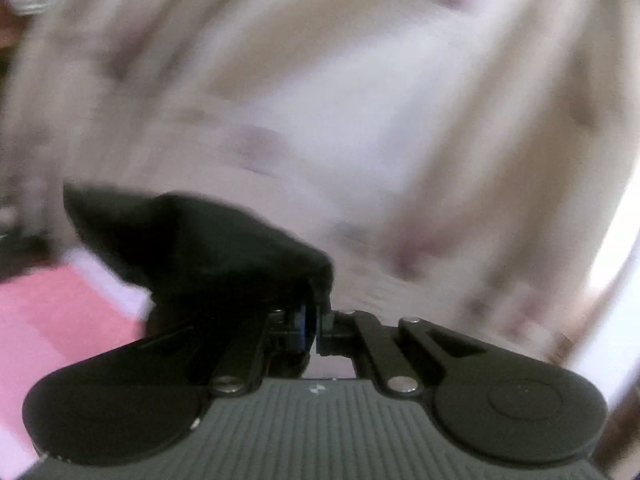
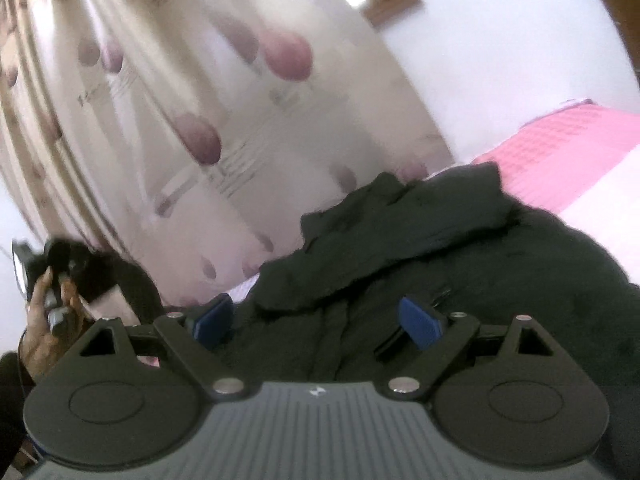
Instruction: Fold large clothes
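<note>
Left wrist view sits right behind the left gripper point(image 1: 316, 320), looking along its fingers, nearly level, tight up against a black garment point(image 1: 200, 248) bunched at the tips; beyond, a blurred patterned curtain point(image 1: 360, 100) fills the frame, a pink bed point(image 1: 52, 320) low on the left. Right wrist view looks from behind the right gripper point(image 2: 316, 320), tilted, close over the same black garment point(image 2: 440, 248); it shares the curtain point(image 2: 200, 120) and the bed point(image 2: 568, 152), and catches a hand point(image 2: 44, 320) at far left.

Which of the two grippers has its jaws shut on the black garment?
The left gripper: its jaws pinch the black garment. The right gripper stands wide open above it.
</note>
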`<action>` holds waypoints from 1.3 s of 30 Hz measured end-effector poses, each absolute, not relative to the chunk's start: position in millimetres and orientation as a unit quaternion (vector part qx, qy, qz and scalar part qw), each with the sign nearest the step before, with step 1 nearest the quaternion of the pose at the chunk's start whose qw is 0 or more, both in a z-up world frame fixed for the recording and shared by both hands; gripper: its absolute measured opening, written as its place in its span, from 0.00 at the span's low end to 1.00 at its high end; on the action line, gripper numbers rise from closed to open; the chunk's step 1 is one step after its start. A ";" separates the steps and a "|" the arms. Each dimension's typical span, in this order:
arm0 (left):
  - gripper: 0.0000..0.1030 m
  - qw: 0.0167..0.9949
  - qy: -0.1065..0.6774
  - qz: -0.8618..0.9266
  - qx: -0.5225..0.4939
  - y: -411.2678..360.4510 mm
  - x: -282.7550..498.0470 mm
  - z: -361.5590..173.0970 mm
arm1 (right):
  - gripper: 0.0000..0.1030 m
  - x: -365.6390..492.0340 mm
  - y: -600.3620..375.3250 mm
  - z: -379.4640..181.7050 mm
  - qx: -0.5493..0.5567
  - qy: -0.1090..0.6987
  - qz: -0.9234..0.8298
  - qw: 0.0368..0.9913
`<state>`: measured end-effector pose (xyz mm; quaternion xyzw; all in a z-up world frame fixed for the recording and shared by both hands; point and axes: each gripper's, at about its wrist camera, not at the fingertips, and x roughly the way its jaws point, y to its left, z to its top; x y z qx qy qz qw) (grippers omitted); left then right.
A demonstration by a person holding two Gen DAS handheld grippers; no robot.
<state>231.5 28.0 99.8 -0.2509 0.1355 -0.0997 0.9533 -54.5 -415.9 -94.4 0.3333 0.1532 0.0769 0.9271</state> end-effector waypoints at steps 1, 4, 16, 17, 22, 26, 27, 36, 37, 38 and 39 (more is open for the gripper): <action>0.03 0.953 0.139 -0.124 -0.237 1.3 230.0 102.4 | 0.89 -55.5 -420.5 -95.2 0.337 0.151 0.074 0.926; 0.03 0.946 0.166 -0.208 -0.184 -95.4 224.6 91.7 | 0.89 -58.9 -434.6 -97.1 0.347 0.145 0.064 0.924; 0.99 0.910 0.254 -0.297 -0.134 -208.5 211.2 -62.3 | 0.92 -71.1 -485.9 -106.3 0.364 0.140 0.031 0.920; 1.00 0.916 0.235 -0.291 -0.144 -198.6 205.1 -60.1 | 0.92 -68.8 -487.9 -105.1 0.361 0.140 0.033 0.922; 1.00 0.935 0.201 -0.255 -0.140 -149.4 187.7 -51.3 | 0.94 -31.2 -486.6 -87.1 0.331 0.162 0.050 0.928; 0.98 0.959 0.196 -0.182 -0.098 -115.0 209.9 -63.0 | 0.97 22.5 -482.9 -69.0 0.262 0.160 0.046 0.951; 0.98 0.960 0.202 -0.165 -0.105 -100.8 217.7 -66.2 | 0.97 40.4 -484.9 -67.0 0.252 0.167 0.037 0.953; 0.97 0.949 0.253 -0.051 -0.182 -10.1 246.1 -111.9 | 0.68 197.1 -496.3 -105.5 0.303 0.319 0.049 0.897; 0.96 0.944 0.260 -0.038 -0.199 1.2 247.2 -114.2 | 0.34 209.3 -482.6 -111.1 0.273 0.344 0.054 0.897; 0.94 0.940 0.264 -0.026 -0.215 9.8 249.7 -116.9 | 0.24 216.5 -470.0 -115.2 0.249 0.360 0.054 0.898; 0.93 0.936 0.265 -0.017 -0.230 15.8 250.7 -118.4 | 0.24 221.5 -457.5 -117.0 0.228 0.366 0.059 0.900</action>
